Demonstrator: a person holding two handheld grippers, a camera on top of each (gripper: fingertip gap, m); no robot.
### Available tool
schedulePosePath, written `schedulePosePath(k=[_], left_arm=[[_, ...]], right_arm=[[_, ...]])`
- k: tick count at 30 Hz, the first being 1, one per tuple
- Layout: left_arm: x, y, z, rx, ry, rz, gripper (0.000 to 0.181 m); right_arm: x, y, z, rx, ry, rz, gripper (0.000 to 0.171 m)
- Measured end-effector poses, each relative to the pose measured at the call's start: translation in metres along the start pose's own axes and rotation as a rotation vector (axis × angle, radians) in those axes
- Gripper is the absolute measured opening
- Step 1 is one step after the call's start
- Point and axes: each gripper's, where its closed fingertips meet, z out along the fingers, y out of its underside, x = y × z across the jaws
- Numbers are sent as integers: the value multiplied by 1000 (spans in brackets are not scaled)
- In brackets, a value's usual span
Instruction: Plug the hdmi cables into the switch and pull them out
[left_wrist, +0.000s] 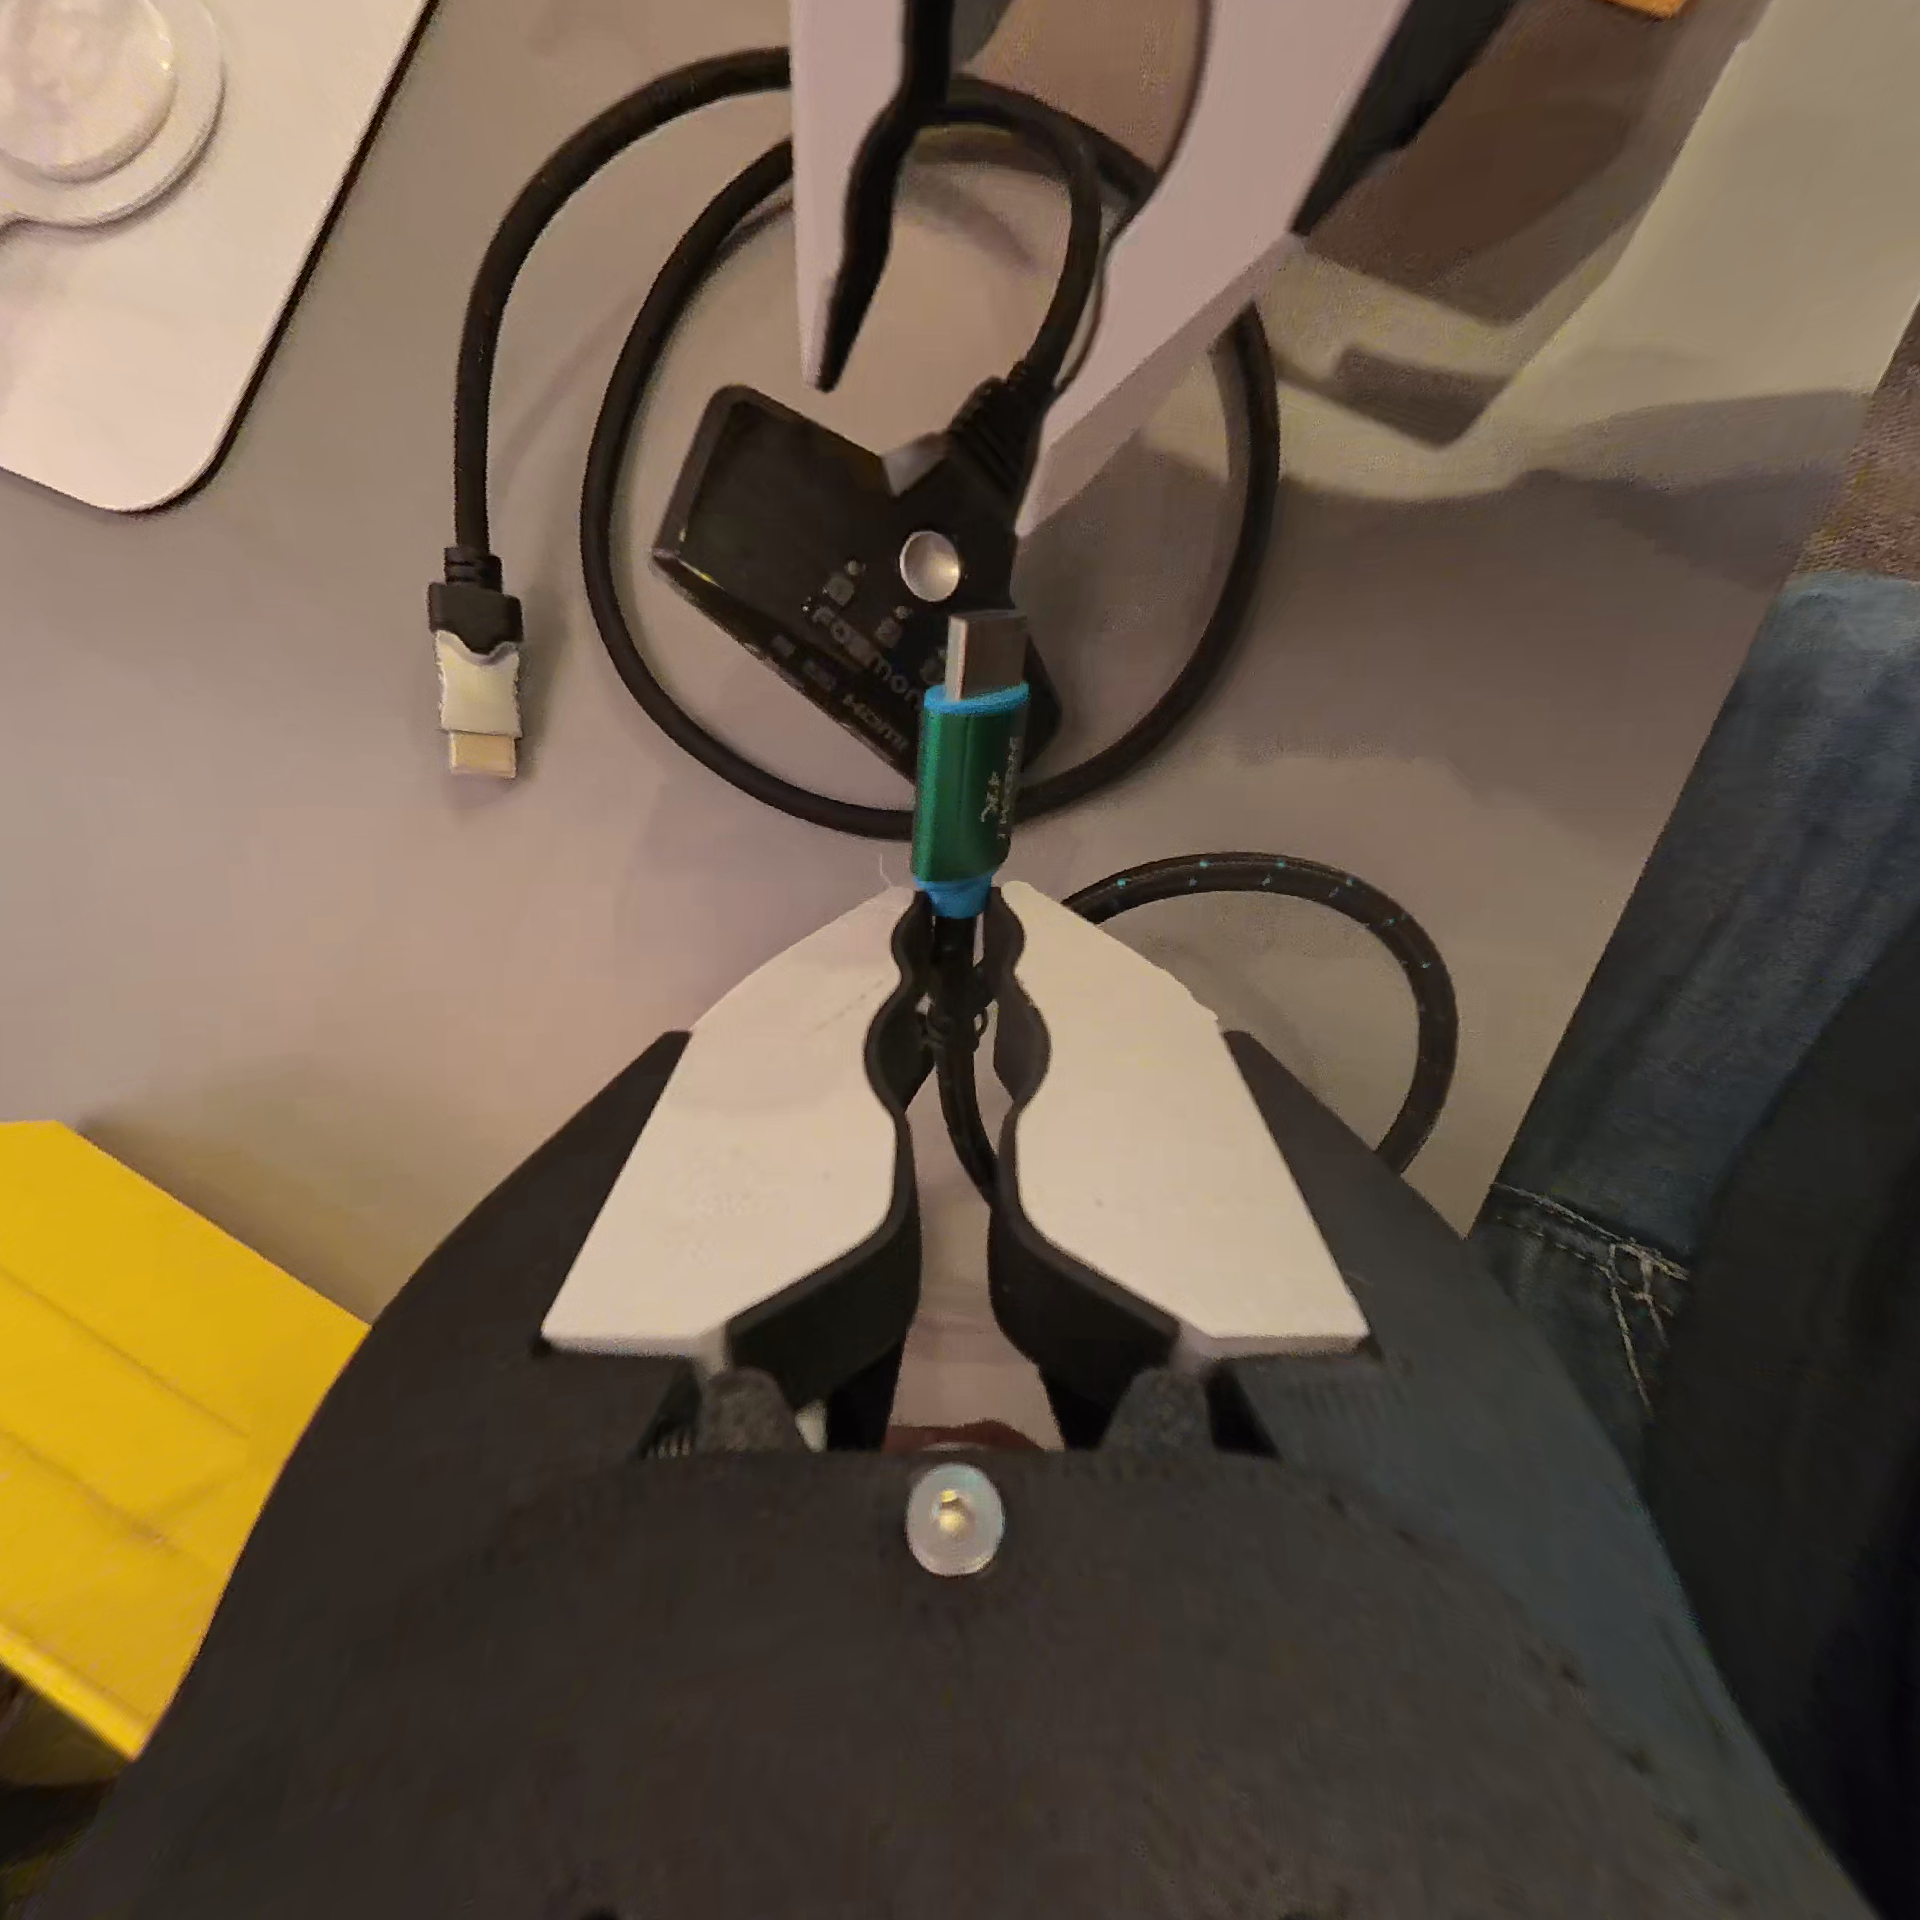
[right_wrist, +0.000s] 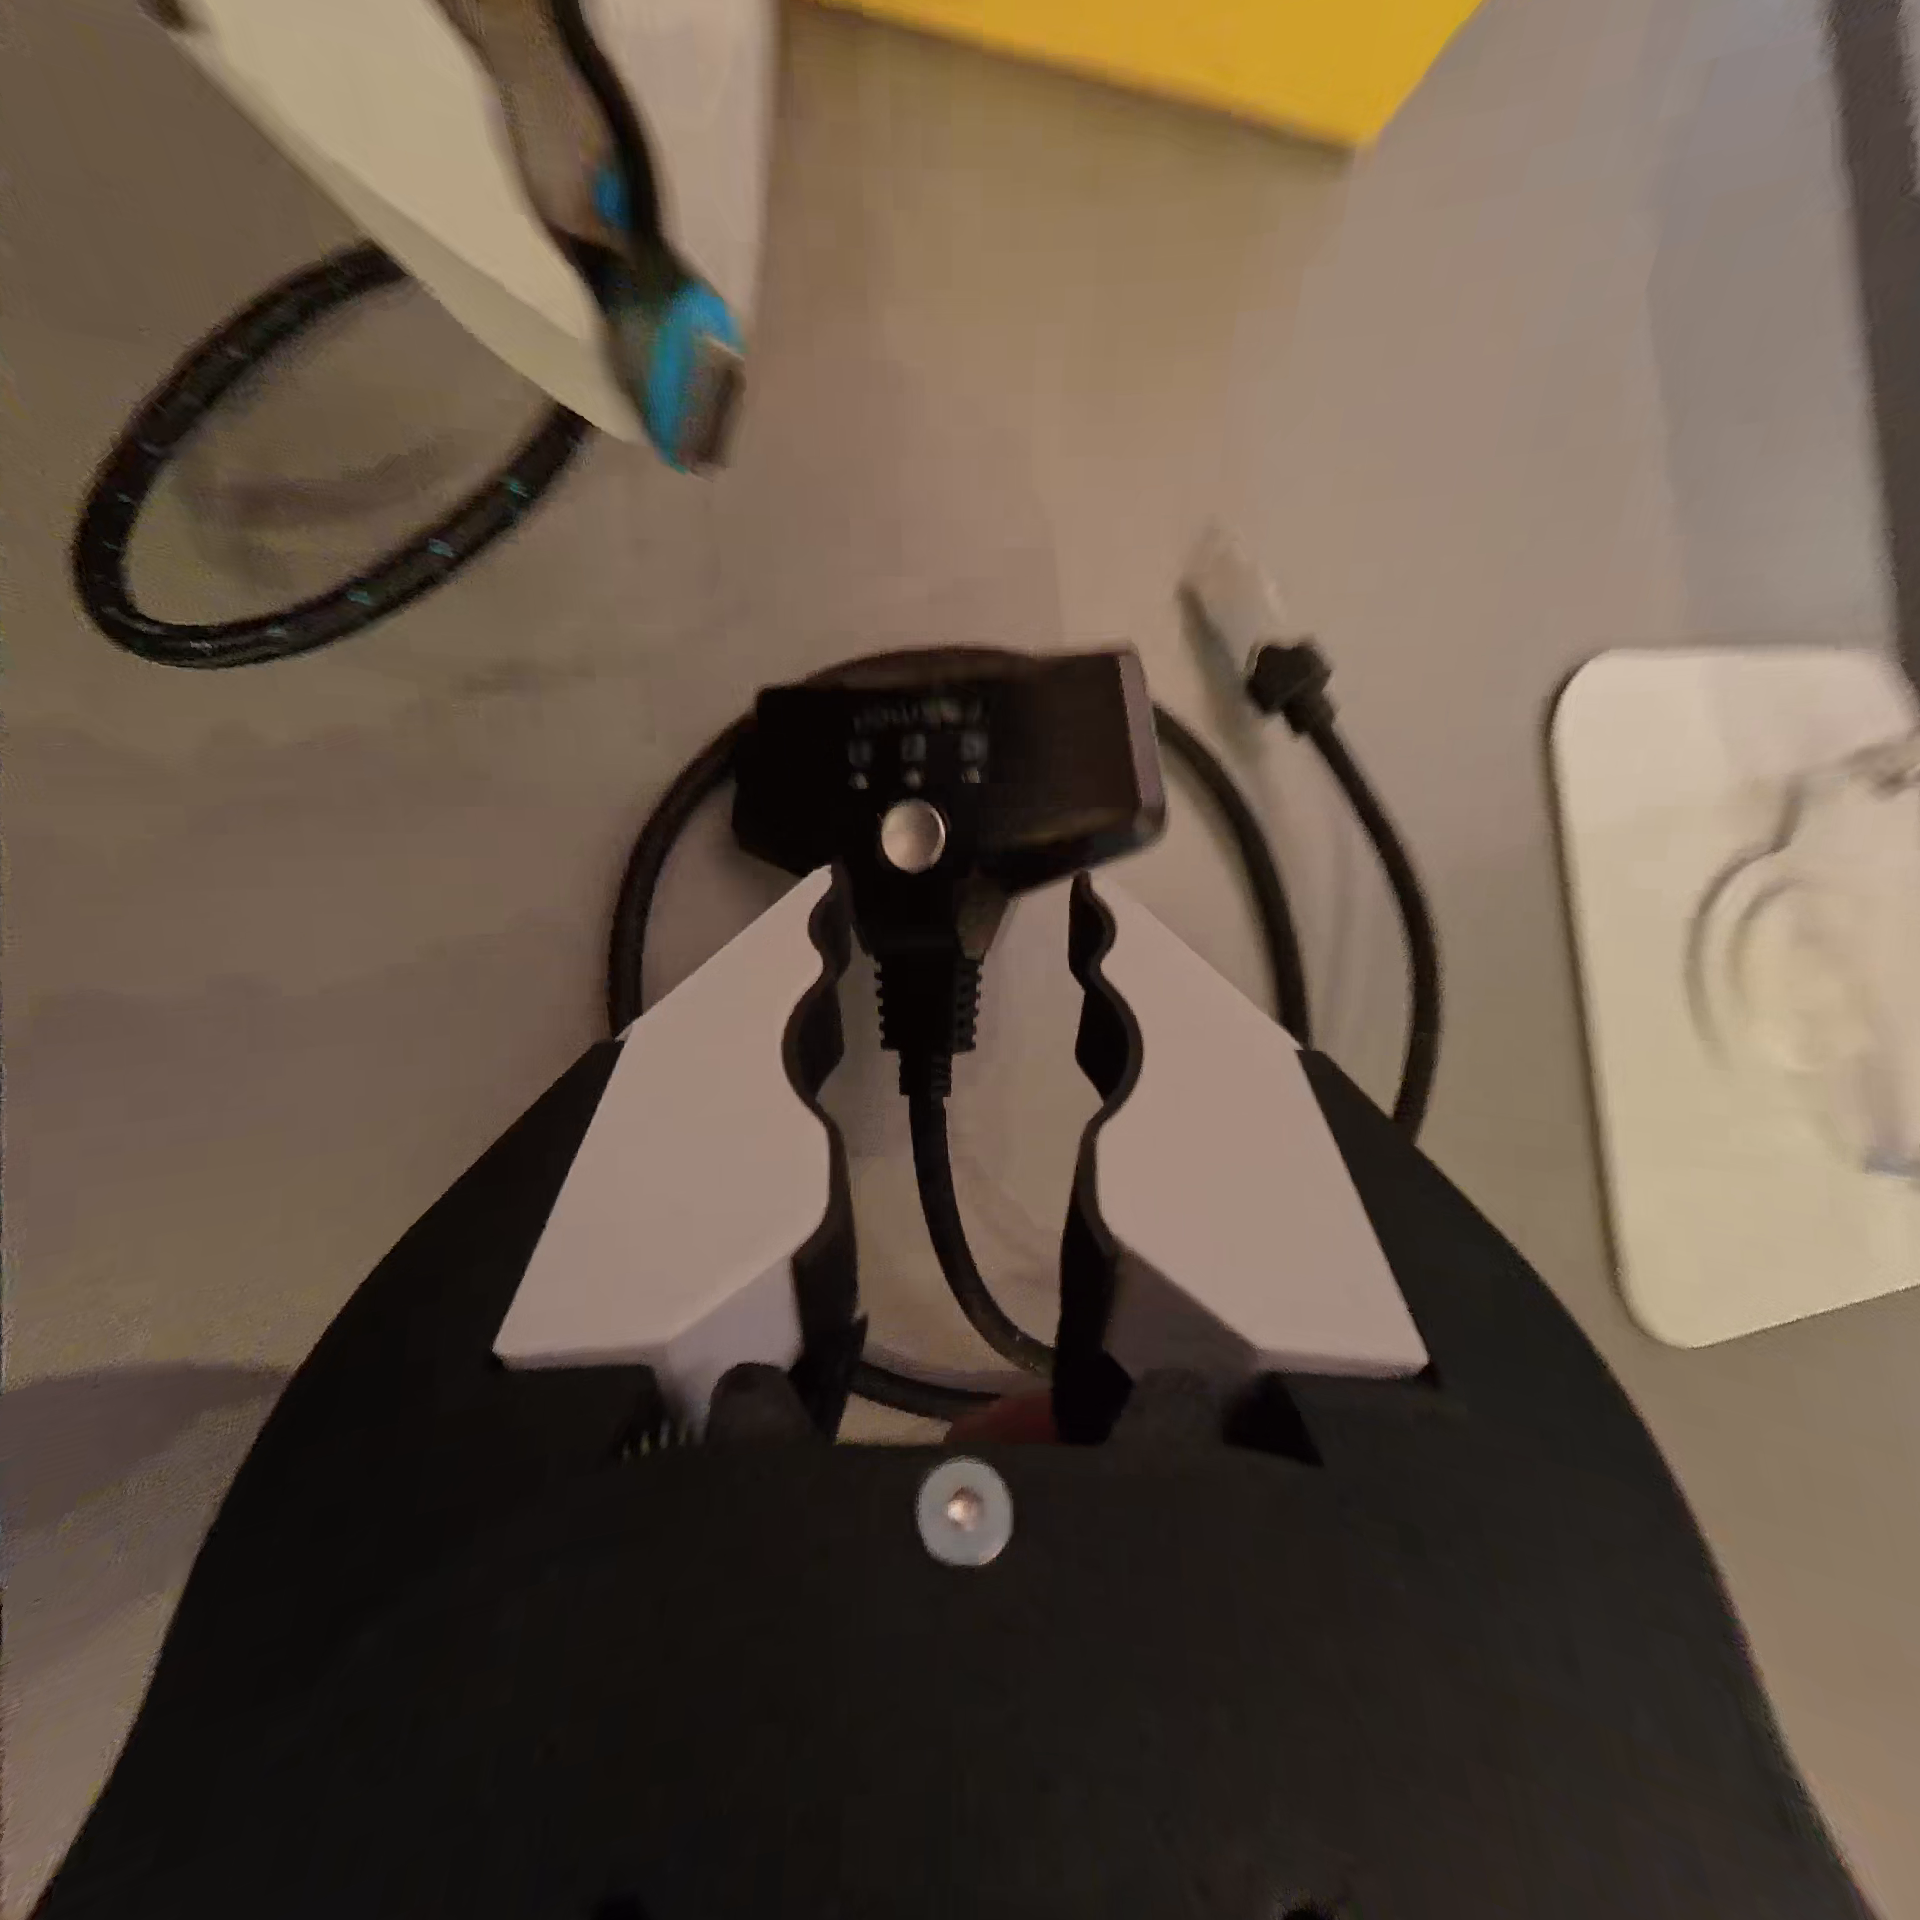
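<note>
HDMI switch (right_wrist: 940, 769) on grey tabletop (left_wrist: 260, 831). Left gripper (left_wrist: 951, 909) clamps green-plugged cable (left_wrist: 966, 769); right gripper (right_wrist: 951, 894) spread astride the switch's tail. Denim-clad leg (left_wrist: 1714, 883): left view only.

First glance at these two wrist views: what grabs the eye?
The green HDMI plug, clamped at its cable end in the left gripper, pointing at the black switch on the grey table. The right gripper straddles the switch's own cable end, jaws open. A silver plug lies loose to the switch's left.
</note>
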Motion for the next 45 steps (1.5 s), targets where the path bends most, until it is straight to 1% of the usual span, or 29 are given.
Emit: schedulePosePath(k=[3,6,10,12,14,15,18,21,22,23,27,29,31,32,33,34,36,37,38,39,40,41,43,45], left_arm=[[4,-7,-7,22,94,-11,9],[10,-12,-14,11,210,-6,9],[20,-12,-17,-52,354,43,9],[27,-10,-17,-89,422,68,9],[30,-8,-16,-120,448,103,9],[31,-5,-16,-145,451,121,9],[33,-5,-15,-143,468,137,9],[31,-14,-20,-74,476,113,10],[30,-19,-23,-38,469,112,15],[30,-25,-28,4,468,111,24],[25,-47,-43,156,418,68,51],[15,-54,-50,202,334,44,57],[8,-65,-71,281,265,39,62],[7,-72,-89,338,235,37,61],[13,-78,-110,393,243,44,59],[23,-80,-131,431,265,63,52],[57,-71,-163,441,356,139,39],[75,-63,-170,436,401,161,40],[90,-55,-169,429,434,160,42],[105,-46,-161,409,475,139,44],[116,-36,-146,372,506,102,50],[122,-27,-125,335,503,61,57],[124,-18,-83,324,498,-59,61],[116,-24,-57,402,507,-195,65]], right_arm=[[-14,-45,-21,140,4,-120,39],[-26,-68,-28,148,43,-252,45],[-38,-78,-21,88,125,-407,43],[-44,-81,-16,64,138,-450,35],[-51,-77,-11,30,100,-459,24],[-53,-76,-9,26,88,-457,23],[-54,-74,-11,53,45,-391,21],[-52,-79,-18,170,-8,-263,20],[-50,-80,-20,198,-21,-213,19],[-47,-79,-21,217,-21,-185,19],[-37,-82,-24,309,-31,-57,19],[-34,-81,-23,327,-34,-17,19],[-26,-79,-24,345,-21,40,19],[-20,-77,-25,360,-5,77,19],[-13,-76,-28,381,9,119,19],[-7,-76,-31,405,19,158,20],[3,-76,-37,458,33,220,19],[7,-77,-41,484,37,241,20],[10,-80,-45,515,40,256,20],[12,-83,-49,546,37,276,20],[14,-87,-53,580,30,296,20],[14,-92,-58,617,18,311,20],[13,-101,-66,677,-13,336,20],[10,-108,-73,712,-31,348,20]])
